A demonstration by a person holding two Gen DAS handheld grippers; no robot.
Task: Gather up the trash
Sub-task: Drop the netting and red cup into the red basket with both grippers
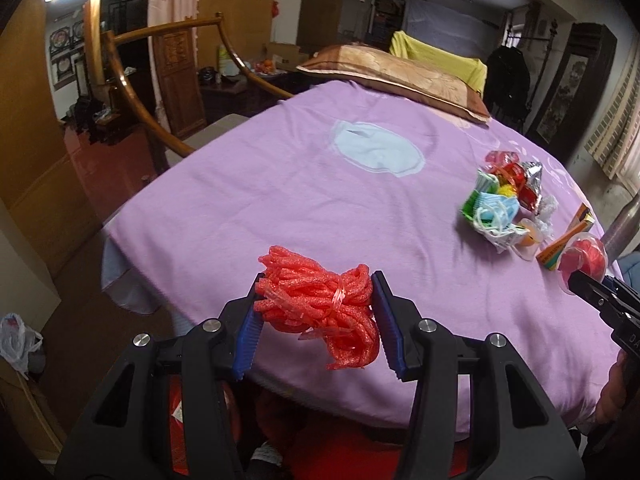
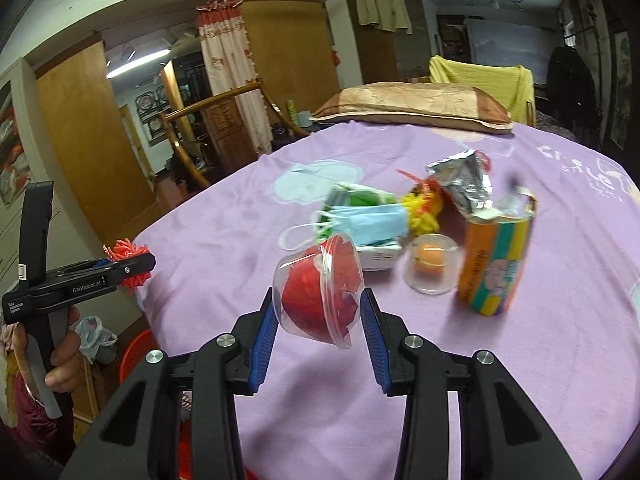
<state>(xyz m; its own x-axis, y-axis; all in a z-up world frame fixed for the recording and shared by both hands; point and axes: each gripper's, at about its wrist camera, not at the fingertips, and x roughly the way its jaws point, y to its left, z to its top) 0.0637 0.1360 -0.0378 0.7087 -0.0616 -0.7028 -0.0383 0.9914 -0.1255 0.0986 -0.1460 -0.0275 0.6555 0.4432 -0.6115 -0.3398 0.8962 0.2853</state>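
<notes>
My left gripper (image 1: pixel 318 304) is shut on a red foam net bundle (image 1: pixel 320 304) and holds it over the near edge of the purple bed sheet (image 1: pixel 280 200). It also shows at the left of the right wrist view (image 2: pixel 132 266). My right gripper (image 2: pixel 318 320) is shut on a clear plastic cup with red wrapper inside (image 2: pixel 320 292), lifted above the sheet; the cup also shows in the left wrist view (image 1: pixel 582 262). A trash pile lies on the sheet: blue face mask (image 2: pixel 368 222), silver foil packet (image 2: pixel 460 182), clear cup with an orange piece (image 2: pixel 430 264), colourful carton (image 2: pixel 494 264).
A red basket (image 2: pixel 136 354) and a white plastic bag (image 2: pixel 94 332) sit on the floor beside the bed. A brown pillow (image 2: pixel 412 106) lies at the far end. A wooden rail (image 1: pixel 132 96) curves along the left. A metal post (image 1: pixel 624 224) stands at the right.
</notes>
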